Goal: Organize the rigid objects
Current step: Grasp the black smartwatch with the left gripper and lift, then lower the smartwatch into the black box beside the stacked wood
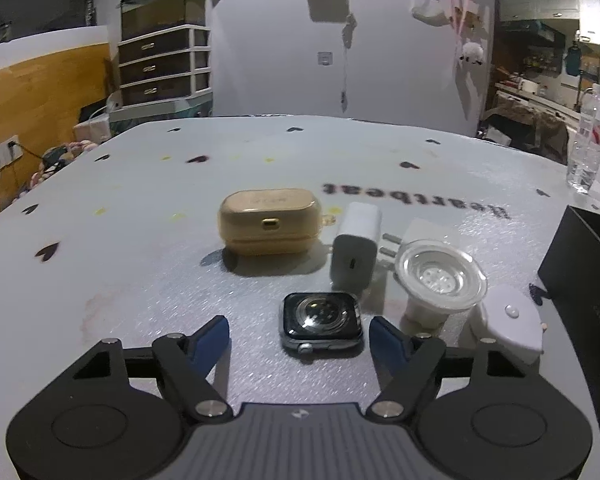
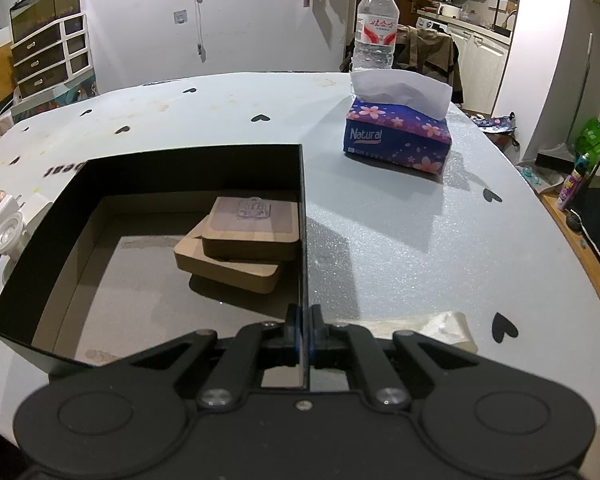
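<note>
Left gripper (image 1: pixel 299 334) was unclenched around watch (image 1: pixel 321 322); you needed centred squeeze. Right gripper (image 2: pixel 302 334) clamped box (image 2: pixel 148 168) wall.

Lived-in home. Beyond the heart-print table (image 1: pixel 140 264) stood a plastic drawer unit (image 1: pixel 160 66); right of the table, a kitchen counter (image 2: pixel 472 26) and a jacket-draped chair (image 2: pixel 428 52).

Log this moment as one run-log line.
left gripper: open around watch | right gripper: shut on box wall | box: two wooden blocks
</note>
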Tool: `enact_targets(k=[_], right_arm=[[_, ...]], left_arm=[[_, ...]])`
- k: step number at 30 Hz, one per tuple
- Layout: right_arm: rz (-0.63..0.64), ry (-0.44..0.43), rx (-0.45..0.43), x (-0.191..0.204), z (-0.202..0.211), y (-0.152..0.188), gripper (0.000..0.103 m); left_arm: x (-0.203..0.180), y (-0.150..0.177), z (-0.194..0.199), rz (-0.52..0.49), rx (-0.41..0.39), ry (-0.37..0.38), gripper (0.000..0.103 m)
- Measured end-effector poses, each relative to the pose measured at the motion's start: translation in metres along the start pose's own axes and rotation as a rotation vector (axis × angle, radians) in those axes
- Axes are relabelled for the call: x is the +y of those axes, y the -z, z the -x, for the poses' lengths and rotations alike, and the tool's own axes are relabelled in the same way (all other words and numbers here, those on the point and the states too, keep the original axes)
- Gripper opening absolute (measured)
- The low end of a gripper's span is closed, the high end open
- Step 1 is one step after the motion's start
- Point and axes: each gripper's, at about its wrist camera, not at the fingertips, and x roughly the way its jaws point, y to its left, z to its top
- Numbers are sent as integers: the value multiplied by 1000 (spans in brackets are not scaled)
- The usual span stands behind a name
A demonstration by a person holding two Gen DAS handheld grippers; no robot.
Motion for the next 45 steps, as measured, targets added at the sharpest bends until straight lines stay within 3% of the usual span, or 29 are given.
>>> enact_targets(k=[5, 10, 19, 24, 31, 36, 40, 42, 45], right_arm=[[-1, 0, 0, 0, 0, 0, 4], [0, 0, 0, 0, 0, 0, 4], [-4, -1, -3, -1, 0, 1, 4], [-4, 0, -5, -1, 1, 0, 4], [-5, -1, -6, -1, 1, 1, 4], [-6, -1, -6, -1, 1, 1, 4], [-2, 1, -7, -1, 1, 1, 4], [3, 0, -5, -1, 1, 0, 4], [7, 0, -1, 0, 1, -1, 4]], left_arm=[[-4, -4, -6, 1, -5, -9, 73], [-8, -5, -4, -11, -11, 11, 48], [-1, -13, 18, 33, -39, 59, 47], [-7, -35, 41, 40, -90, 144, 47], [-51, -62, 62, -3, -105, 370, 47], [-102, -70, 57, -55, -31, 524, 47], [-138, -75, 36, -10, 118, 607, 47], [-156, -76, 22, 10, 184, 618, 47], [-180, -76, 6, 13, 217, 574, 47]])
